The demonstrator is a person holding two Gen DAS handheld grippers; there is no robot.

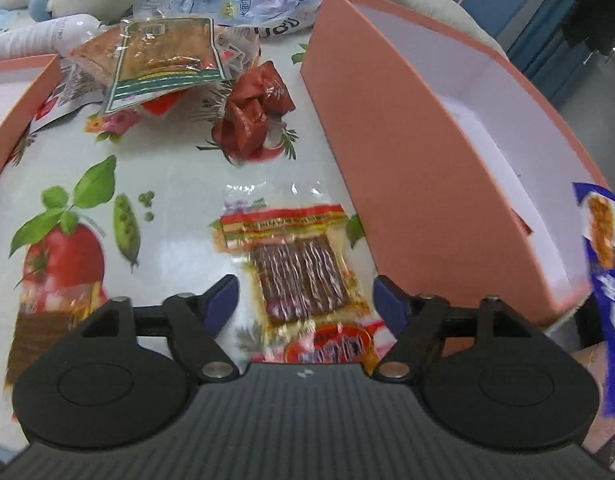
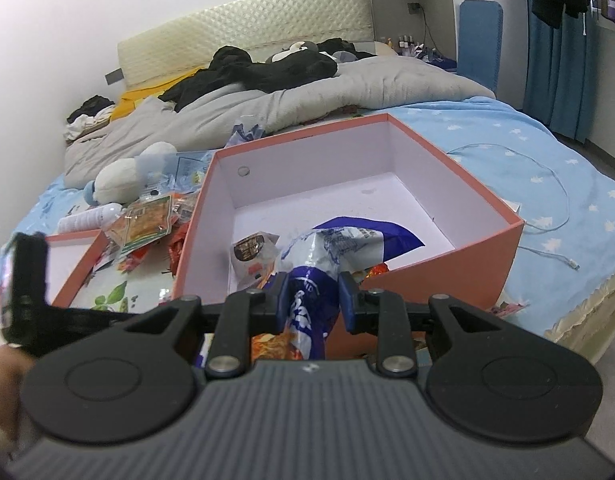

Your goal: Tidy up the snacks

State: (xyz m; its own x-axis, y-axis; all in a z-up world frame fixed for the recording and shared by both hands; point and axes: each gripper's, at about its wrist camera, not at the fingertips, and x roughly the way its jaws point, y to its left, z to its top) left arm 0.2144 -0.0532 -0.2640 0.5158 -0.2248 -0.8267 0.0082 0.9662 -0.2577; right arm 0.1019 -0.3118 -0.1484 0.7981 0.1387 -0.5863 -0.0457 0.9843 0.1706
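In the left wrist view the left gripper (image 1: pixel 305 300) stands wide above a flat snack packet (image 1: pixel 299 276) on the fruit-printed cloth (image 1: pixel 167 192) — its pads clear of the wrapper, the pink box (image 1: pixel 391 140) just beside it. In the right wrist view the right gripper (image 2: pixel 312 300) is clamped on a blue-and-white snack bag (image 2: pixel 307 300) — held over the near edge of the pink box, where a small round-label packet (image 2: pixel 251 252) lies inside.

A wide bed (image 2: pixel 527 152) with a light blue star-printed sheet fills the room, a rumpled grey quilt (image 2: pixel 307 100) and black clothes (image 2: pixel 267 68) heaped near its cream quilted headboard (image 2: pixel 243 36). Plain white walls (image 2: pixel 67 20) stand behind it, and blue curtains (image 2: pixel 555 80) hang at the right.
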